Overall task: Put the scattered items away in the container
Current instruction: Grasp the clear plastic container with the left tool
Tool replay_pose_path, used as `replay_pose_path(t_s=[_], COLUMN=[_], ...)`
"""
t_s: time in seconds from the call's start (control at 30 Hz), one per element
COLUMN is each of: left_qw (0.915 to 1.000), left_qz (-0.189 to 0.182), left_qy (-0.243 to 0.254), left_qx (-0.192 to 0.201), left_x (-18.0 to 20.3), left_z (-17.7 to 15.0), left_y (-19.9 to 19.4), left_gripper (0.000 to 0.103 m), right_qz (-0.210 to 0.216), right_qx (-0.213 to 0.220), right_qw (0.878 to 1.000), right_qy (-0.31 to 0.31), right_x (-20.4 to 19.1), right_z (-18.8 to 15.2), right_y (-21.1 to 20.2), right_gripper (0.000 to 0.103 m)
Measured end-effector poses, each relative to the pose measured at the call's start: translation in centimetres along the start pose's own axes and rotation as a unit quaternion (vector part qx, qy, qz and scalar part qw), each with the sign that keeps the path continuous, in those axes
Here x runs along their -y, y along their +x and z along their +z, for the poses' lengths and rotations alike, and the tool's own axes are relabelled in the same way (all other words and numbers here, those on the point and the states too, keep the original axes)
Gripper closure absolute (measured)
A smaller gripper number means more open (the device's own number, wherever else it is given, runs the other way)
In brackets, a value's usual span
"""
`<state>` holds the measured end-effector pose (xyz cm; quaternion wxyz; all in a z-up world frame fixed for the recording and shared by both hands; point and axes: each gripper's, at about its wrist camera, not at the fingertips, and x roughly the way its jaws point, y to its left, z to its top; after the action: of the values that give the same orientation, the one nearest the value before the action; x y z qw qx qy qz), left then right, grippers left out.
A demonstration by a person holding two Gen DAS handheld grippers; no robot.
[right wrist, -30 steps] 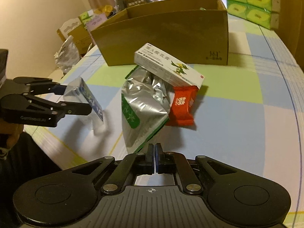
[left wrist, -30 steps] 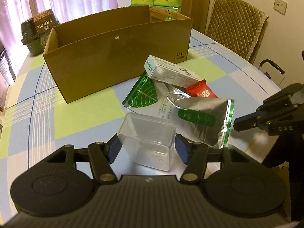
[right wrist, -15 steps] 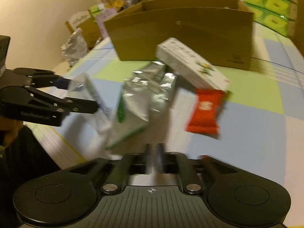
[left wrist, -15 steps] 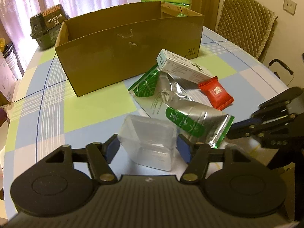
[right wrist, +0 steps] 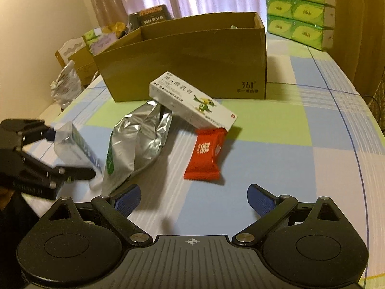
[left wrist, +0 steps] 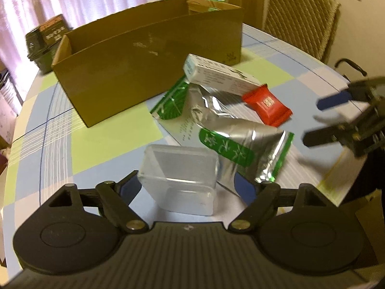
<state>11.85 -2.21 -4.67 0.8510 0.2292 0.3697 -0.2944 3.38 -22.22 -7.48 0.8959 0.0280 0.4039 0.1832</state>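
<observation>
My left gripper [left wrist: 186, 189] is shut on a clear plastic box [left wrist: 180, 173], held low over the table; in the right wrist view the clear plastic box [right wrist: 72, 144] shows tilted at far left. An open cardboard container [left wrist: 144, 72] stands at the back. In front of it a white medicine carton [right wrist: 190, 98] rests on a crumpled silver bag with green print [right wrist: 139, 139] and touches a red snack packet [right wrist: 207, 154]. My right gripper [right wrist: 192, 198] is open just short of the red packet, nothing between its fingers. From the left wrist view the right gripper [left wrist: 324, 119] appears blurred at right.
The table wears a blue, green and white checked cloth [right wrist: 288, 168]. Green tissue packs [right wrist: 300, 9] are stacked behind the container, with a dark box [left wrist: 45, 41] at its left end. A padded chair [left wrist: 300, 16] stands at the far right edge, and clutter [right wrist: 72, 72] lies beyond the left edge.
My right gripper went from shut to open and now faces the red packet. The left gripper kept the clear box and shifted slightly relative to the pile.
</observation>
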Motion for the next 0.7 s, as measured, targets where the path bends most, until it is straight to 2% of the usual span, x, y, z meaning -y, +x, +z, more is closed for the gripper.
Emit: replay_pose_path(t_s=[0.03,0.2,0.23,0.27,0.3,0.5,0.57,0.63,0.7], left_qw=[1.0,0.9997,0.9996,0.9994,0.9993,0.9986,0.9985,0.9984,0.9983], left_qz=[0.001,0.005,0.006,0.006,0.005,-0.001,0.001,0.003,0.012], left_qy=[0.002,-0.022,-0.028,-0.034,-0.038,-0.052,-0.054,-0.056,-0.058], left_qx=[-0.002,0.004,0.003,0.002,0.001,-0.001,0.002,0.003,0.005], left_x=[0.0,-0.5,-0.5,-0.5,-0.5,0.0,0.1,0.0,0.0], left_z=[0.0,0.4,0.5,0.5,0.5,0.0,-0.1,-0.1,-0.1], left_y=[0.1,-0.5,-0.5,-0.5,-0.5,-0.3,-0.2,-0.1,0.0], left_gripper=[0.049,0.051,0.051,0.051,0.051,0.051,0.051,0.049,0.037], right_qz=[-0.003,-0.021,-0.026,-0.026,-0.03,-0.043,-0.044,-0.05,-0.056], right_qx=[0.001,0.009,0.01,0.008,0.002,-0.007,-0.016,-0.014,-0.015], right_qw=[1.0,1.0,1.0,1.0,0.999,0.999,0.999,0.999,0.998], right_qy=[0.003,0.014,0.013,0.011,0.011,0.011,0.008,-0.004,-0.015], right_x=[0.0,-0.1,-0.2,-0.2,-0.2,-0.1,0.0,-0.1,-0.1], right_z=[0.3,1.5,1.7,1.9,2.2,3.0,3.2,3.2,3.2], right_y=[0.2,1.5,1.9,2.3,2.9,5.4,6.1,6.3,6.3], right_gripper=[0.003,0.003,0.006,0.02,0.026,0.028,0.047,0.048,0.067])
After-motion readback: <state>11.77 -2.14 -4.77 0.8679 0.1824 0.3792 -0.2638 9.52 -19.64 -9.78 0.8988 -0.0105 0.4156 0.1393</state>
